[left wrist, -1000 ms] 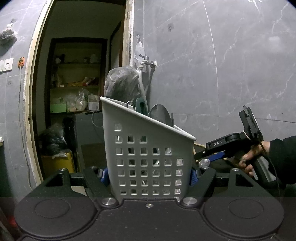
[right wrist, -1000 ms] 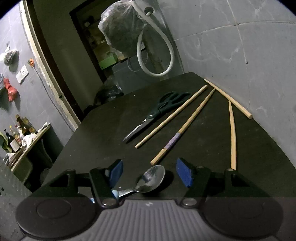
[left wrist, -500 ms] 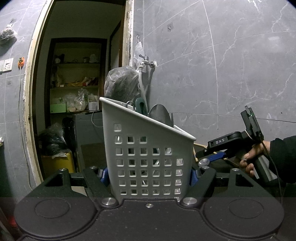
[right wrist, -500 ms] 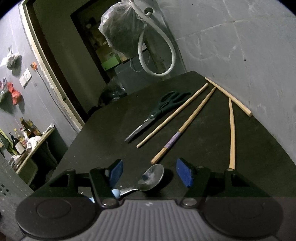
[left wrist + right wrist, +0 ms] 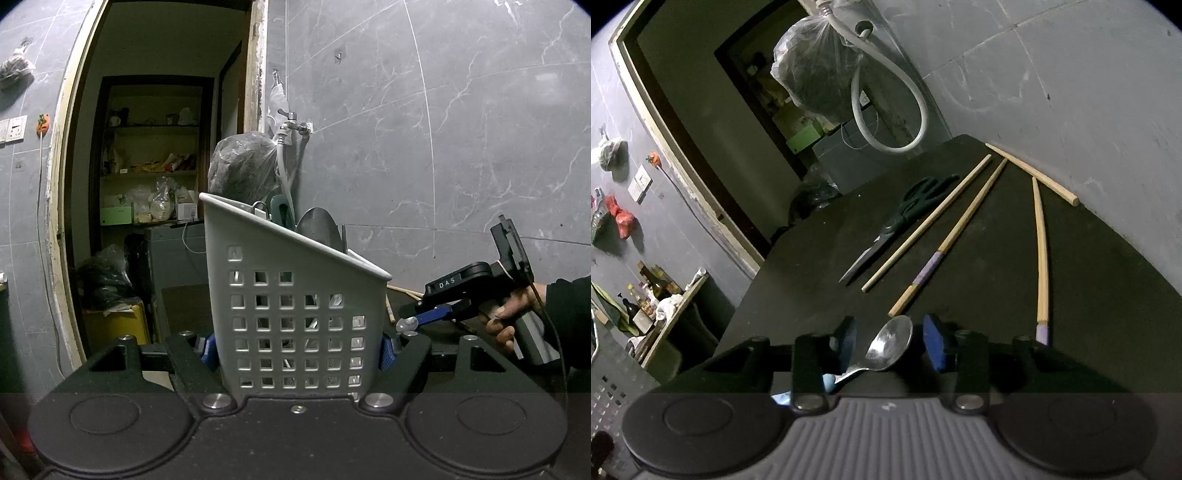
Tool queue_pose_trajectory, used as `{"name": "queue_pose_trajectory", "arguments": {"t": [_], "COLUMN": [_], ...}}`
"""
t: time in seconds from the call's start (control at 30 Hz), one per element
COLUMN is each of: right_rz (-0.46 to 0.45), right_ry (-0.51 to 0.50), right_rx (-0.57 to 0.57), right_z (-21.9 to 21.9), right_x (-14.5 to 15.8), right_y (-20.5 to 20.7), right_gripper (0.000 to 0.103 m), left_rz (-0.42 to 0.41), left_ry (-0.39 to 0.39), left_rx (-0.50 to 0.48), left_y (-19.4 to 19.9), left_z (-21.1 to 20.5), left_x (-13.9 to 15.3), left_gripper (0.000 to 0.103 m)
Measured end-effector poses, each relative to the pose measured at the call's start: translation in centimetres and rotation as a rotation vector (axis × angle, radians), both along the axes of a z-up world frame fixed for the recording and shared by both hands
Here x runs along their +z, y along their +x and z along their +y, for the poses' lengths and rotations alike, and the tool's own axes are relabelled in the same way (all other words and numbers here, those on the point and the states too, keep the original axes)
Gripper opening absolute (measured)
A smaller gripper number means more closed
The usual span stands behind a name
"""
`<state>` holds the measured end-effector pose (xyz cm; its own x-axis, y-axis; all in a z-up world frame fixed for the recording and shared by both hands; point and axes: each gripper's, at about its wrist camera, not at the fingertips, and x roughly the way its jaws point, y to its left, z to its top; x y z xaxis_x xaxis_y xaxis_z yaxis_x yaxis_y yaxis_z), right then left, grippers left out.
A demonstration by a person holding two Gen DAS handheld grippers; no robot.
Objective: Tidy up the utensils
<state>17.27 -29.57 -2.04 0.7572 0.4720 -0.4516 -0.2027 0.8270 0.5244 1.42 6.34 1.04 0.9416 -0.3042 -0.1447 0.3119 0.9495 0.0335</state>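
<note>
Looking along my left gripper (image 5: 297, 349), I see its blue pads pressed against both sides of a white perforated utensil basket (image 5: 291, 314), which fills the middle of the view and hides the table behind it. Handles poke above its slanted rim; I can make out a dark green one and a grey rounded shape, but not what they belong to. To the right, my right hand (image 5: 511, 317) holds the other gripper, cut off at the frame edge.

My right-wrist view shows what the basket blocks. My right gripper (image 5: 888, 341) has its fingers spread with a metal spoon (image 5: 886, 347) lying between them; its bowl touches neither pad, and its handle runs back under the left finger, so I cannot tell whether it is pinched. On the black table (image 5: 997, 280) beyond lie green-handled scissors (image 5: 905, 221) and four wooden chopsticks (image 5: 951, 236), two with purple bands, well apart from the spoon.
</note>
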Motion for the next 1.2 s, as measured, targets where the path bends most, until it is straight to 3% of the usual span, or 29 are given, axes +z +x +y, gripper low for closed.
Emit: {"name": "queue_pose_trajectory", "arguments": {"t": [0.3, 0.4, 0.47, 0.53, 0.83, 1.2], "right_rz": [-0.001, 0.007, 0.022, 0.030, 0.021, -0.163], "right_ry": [-0.029, -0.042, -0.039, -0.028, -0.051, -0.112], "right_rx": [0.008, 0.004, -0.002, -0.003, -0.043, -0.101], "right_z": [0.8, 1.1, 1.1, 1.0, 1.3, 1.9], "right_x": [0.4, 0.3, 0.2, 0.0, 0.1, 2.4], "right_y": [0.7, 1.0, 1.2, 1.3, 0.5, -3.4], "right_gripper": [0.042, 0.029, 0.013, 0.010, 0.006, 0.004], "left_rz": [0.000, 0.000, 0.000, 0.000, -0.001, -0.001], "left_ry": [0.001, 0.000, 0.000, -0.001, 0.002, 0.002], "left_rx": [-0.001, -0.001, -0.001, -0.002, 0.000, 0.000], "left_y": [0.0, 0.0, 0.0, 0.0, 0.0, 0.1], "left_z": [0.0, 0.0, -0.1, 0.0, 0.0, 0.0], "left_x": [0.0, 0.0, 0.0, 0.0, 0.0, 0.0], "left_gripper": [0.077, 0.077, 0.077, 0.077, 0.077, 0.077]}}
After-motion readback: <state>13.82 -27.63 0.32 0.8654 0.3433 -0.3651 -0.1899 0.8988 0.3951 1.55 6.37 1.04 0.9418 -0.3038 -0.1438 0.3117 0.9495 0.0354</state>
